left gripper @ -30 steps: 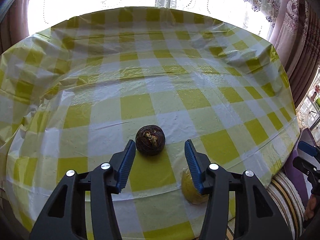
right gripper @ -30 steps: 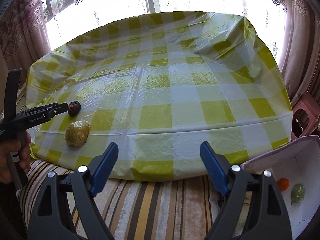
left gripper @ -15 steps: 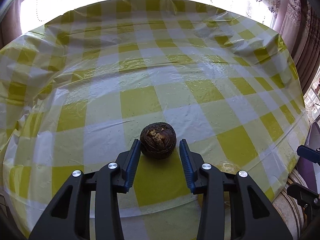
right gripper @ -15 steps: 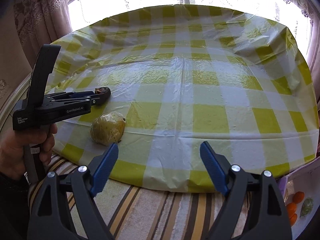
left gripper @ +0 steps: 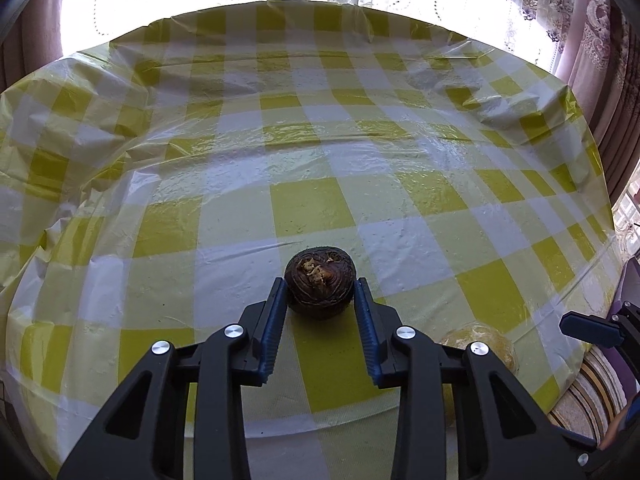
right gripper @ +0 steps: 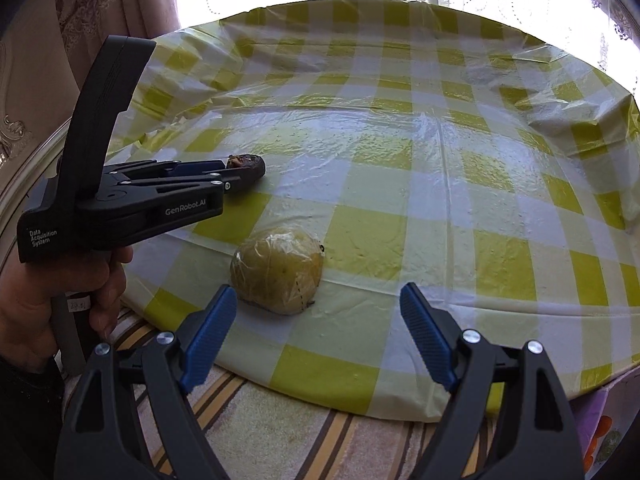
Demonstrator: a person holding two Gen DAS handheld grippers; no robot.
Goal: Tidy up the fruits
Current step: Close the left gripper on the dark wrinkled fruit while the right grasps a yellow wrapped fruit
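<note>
Dark brown, ridged round fruit [left gripper: 320, 282] shows a pale torn top.

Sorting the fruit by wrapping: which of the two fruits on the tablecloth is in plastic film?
The larger yellow-green fruit near the cloth's edge; clear film crinkles over it. The small dark brown fruit is bare.

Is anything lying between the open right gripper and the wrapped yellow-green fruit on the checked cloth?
Nothing visible does. The right gripper faces the wrapped fruit over bare tablecloth; the left gripper works farther back.
</note>
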